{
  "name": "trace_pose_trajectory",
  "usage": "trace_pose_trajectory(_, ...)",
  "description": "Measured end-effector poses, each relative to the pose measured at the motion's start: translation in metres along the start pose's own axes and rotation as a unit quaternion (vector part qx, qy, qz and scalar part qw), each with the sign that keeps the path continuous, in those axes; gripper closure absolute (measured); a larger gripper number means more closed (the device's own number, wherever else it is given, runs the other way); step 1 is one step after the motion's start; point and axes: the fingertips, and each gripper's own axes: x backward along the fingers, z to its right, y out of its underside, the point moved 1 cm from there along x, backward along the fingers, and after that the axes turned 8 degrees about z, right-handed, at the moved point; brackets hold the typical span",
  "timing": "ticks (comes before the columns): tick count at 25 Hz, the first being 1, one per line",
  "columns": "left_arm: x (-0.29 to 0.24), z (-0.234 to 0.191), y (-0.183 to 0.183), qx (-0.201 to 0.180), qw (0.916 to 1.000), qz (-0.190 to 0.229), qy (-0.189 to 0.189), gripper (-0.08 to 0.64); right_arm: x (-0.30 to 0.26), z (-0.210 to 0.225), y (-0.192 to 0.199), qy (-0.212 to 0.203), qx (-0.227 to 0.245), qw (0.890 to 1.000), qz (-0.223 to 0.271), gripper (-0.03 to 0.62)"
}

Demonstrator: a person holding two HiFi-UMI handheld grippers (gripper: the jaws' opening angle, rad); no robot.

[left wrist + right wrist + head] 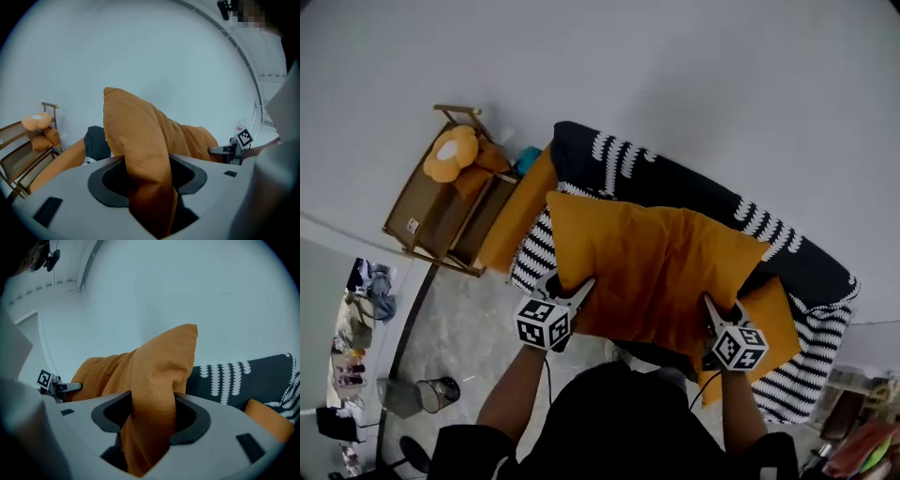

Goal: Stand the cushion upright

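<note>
A big orange cushion [652, 267] hangs in the air over the sofa [712, 202], held flat and stretched between both grippers. My left gripper [565, 298] is shut on its near left edge, the cloth bunched between the jaws [147, 187]. On the near right edge my right gripper [717, 323] is shut on the cushion [152, 413] in the same way. Each gripper view shows the cushion rising ahead and the other gripper [232, 151] [58, 387] at its far end.
The sofa is black with white patterns and carries other orange cushions at its left end [517, 211] and right end [773, 319]. A wooden rack [441, 211] with an orange soft toy [452, 155] stands left of it. A small bin [439, 392] sits on the floor.
</note>
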Motion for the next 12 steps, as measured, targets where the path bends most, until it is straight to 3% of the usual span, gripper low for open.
trace_pose_trajectory(5,0.038,-0.037,-0.018,0.02,0.998,0.04,-0.044,0.304,-0.032,-0.051,-0.026,-0.044,0.041,0.998,-0.006,0.331)
trace_pose_trajectory(12,0.052,-0.045,-0.029,0.031,0.9939,0.061,-0.087,0.304,-0.062,-0.064,-0.046,-0.091,0.058,0.994,-0.009,0.333)
